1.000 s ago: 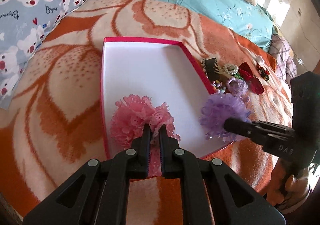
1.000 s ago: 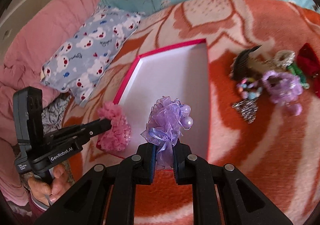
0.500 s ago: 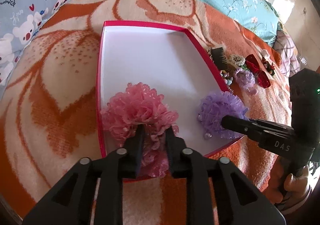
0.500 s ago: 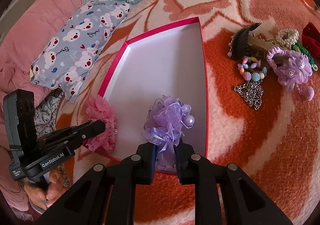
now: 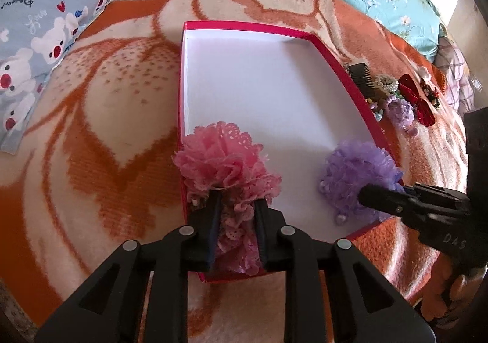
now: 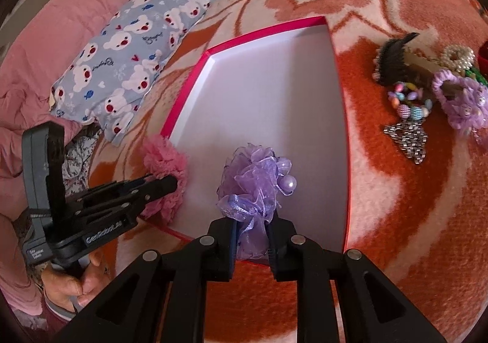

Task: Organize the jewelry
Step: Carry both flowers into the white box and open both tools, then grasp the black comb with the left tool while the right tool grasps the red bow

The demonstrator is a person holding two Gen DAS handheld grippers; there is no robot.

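A red-rimmed box (image 5: 247,27) with a white inside (image 6: 274,105) lies on the orange blanket. My left gripper (image 5: 235,205) is shut on a pink lace scrunchie (image 5: 225,157), which sits over the box's near left corner; it also shows in the right wrist view (image 6: 166,160). My right gripper (image 6: 251,222) is shut on a purple organza scrunchie (image 6: 256,178) over the box's near edge, seen too in the left wrist view (image 5: 357,172). The left gripper's jaws stand slightly wider than before.
A pile of jewelry lies right of the box: a black comb (image 6: 393,59), a pearl ring (image 6: 459,56), a bead bracelet (image 6: 408,105), a metal chain (image 6: 408,138), a purple scrunchie (image 6: 460,99), a red bow (image 5: 416,95). A bear-print pillow (image 6: 131,56) lies left.
Both grippers moved forward and lower over the box's near end with their scrunchies. The left gripper's jaws have widened a little around the pink scrunchie.
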